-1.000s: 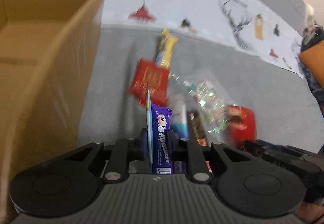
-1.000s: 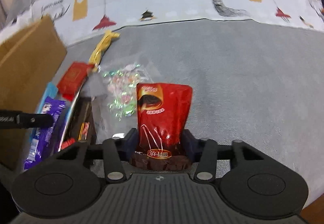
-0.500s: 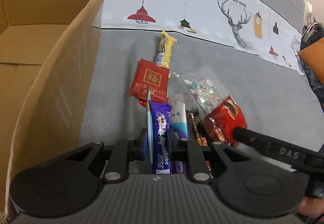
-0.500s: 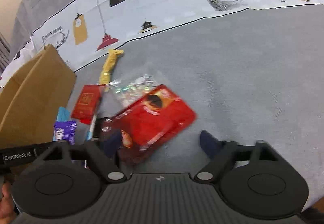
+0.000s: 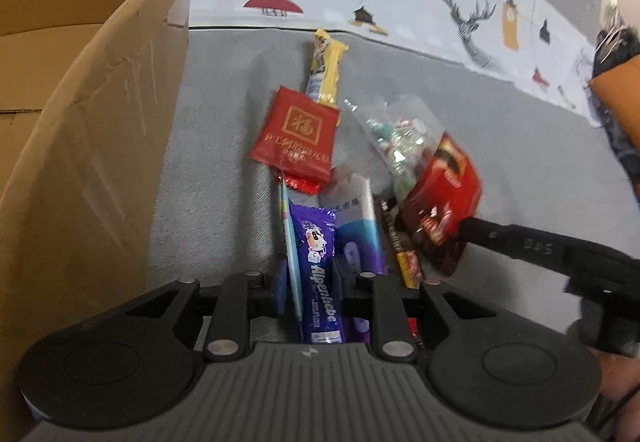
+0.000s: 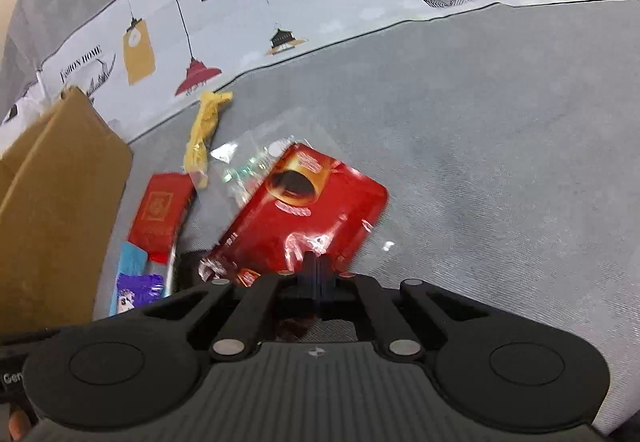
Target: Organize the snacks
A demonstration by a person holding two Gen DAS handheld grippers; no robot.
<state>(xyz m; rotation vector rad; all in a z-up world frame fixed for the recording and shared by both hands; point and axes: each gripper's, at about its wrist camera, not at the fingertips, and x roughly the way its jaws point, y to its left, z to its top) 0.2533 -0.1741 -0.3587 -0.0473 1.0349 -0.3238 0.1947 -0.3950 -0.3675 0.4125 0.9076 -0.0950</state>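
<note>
Reclosed, right claw [image 6: 316,274] pinches red pouch [image 6: 304,210] edge; left claw [image 5: 308,282] grips purple candy pack [image 5: 320,282] beside box [image 5: 92,122].

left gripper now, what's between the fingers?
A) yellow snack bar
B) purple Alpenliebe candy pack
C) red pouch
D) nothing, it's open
B: in the left wrist view the left gripper has its fingers closed on the purple Alpenliebe candy pack, with a thin blue packet pinched alongside; the yellow snack bar lies farther off on the grey cloth.
</note>
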